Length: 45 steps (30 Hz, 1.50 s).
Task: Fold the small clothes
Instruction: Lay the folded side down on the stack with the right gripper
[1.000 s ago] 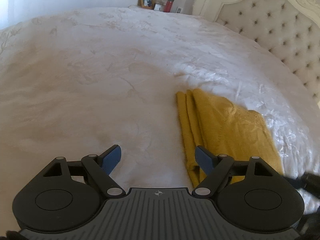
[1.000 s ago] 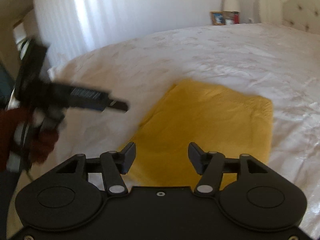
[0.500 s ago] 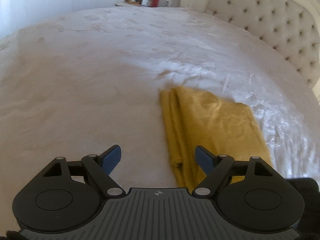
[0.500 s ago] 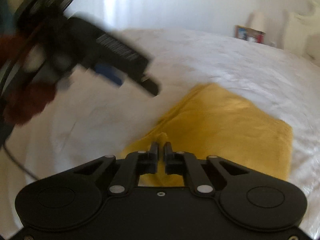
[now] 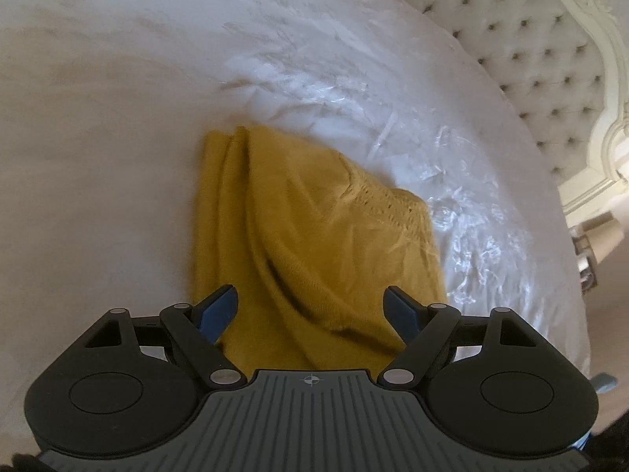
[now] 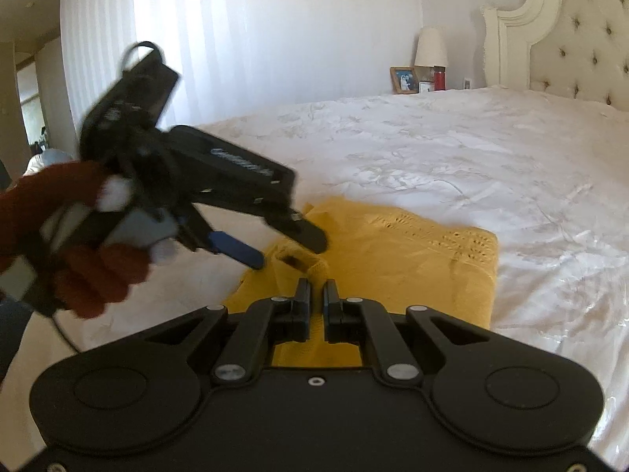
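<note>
My right gripper has its jaws drawn nearly together, pinching a raised tuft at the near edge of the yellow knit garment; the cloth peaks up just ahead of the fingertips. The figure dropped from partly open to fully closed within the last second, and the cloth sits between the pads.

My left gripper has its jaws spread wide, blue pads on either side, with the garment's near end below and between them; I cannot tell if the pads touch the cloth. In the right wrist view it comes in from 9 o'clock, tips over the garment's left corner, held by a hand in a dark red glove.

The garment lies folded on the white bedspread, long folds running toward 12 o'clock in the left wrist view, an openwork band at its 2 o'clock corner.

White lettering on the left gripper's body is blurred; unreadable.

Tufted headboard at 1 o'clock. In the right view, at 1 o'clock beyond the bed: framed photo, lamp, red container.
</note>
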Each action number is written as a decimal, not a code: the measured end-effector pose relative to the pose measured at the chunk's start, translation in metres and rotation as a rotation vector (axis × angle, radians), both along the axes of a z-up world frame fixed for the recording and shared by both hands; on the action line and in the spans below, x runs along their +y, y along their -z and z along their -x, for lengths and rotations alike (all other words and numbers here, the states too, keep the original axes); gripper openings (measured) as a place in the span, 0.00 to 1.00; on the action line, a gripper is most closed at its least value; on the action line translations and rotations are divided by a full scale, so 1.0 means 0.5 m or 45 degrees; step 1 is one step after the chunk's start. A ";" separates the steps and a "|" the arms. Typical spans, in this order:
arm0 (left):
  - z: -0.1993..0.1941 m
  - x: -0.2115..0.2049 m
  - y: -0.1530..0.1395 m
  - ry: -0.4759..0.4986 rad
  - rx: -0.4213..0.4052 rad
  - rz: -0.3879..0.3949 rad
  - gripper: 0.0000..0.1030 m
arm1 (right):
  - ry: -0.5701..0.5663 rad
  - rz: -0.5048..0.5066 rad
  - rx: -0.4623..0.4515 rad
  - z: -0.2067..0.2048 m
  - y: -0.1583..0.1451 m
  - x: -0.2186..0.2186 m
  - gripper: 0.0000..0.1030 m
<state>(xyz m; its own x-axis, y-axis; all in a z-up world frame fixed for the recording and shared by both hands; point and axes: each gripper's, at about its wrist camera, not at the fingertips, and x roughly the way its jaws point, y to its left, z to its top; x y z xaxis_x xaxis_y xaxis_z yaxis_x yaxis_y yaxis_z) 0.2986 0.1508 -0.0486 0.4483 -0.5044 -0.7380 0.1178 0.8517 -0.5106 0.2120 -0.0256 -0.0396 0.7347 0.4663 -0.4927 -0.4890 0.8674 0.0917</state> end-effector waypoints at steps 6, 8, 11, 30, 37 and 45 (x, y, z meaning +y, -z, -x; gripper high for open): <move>-0.054 -0.024 -0.001 -0.021 0.007 -0.043 0.78 | -0.002 -0.024 -0.005 0.005 -0.001 -0.008 0.10; -0.063 -0.031 -0.007 -0.010 -0.014 -0.060 0.78 | -0.004 -0.029 -0.009 0.010 -0.002 -0.010 0.10; -0.082 -0.044 0.000 -0.023 -0.019 -0.107 0.78 | -0.014 -0.023 -0.011 0.004 0.004 -0.010 0.10; -0.077 0.002 0.014 0.024 -0.148 -0.309 0.15 | -0.202 0.076 0.045 0.017 0.069 0.131 0.12; -0.095 -0.003 0.022 -0.014 -0.228 -0.345 0.22 | -0.227 0.031 0.111 0.014 0.082 0.140 0.25; -0.025 0.045 -0.061 -0.069 -0.312 -0.318 0.71 | -0.212 -0.138 0.108 0.073 0.017 0.030 0.67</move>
<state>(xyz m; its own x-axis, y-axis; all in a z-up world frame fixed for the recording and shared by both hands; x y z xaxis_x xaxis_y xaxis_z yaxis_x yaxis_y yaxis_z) 0.3112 0.1735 -0.0181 0.6485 -0.2927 -0.7027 0.1625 0.9551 -0.2478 0.1754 -0.0107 -0.0482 0.6012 0.6315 -0.4896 -0.6112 0.7581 0.2273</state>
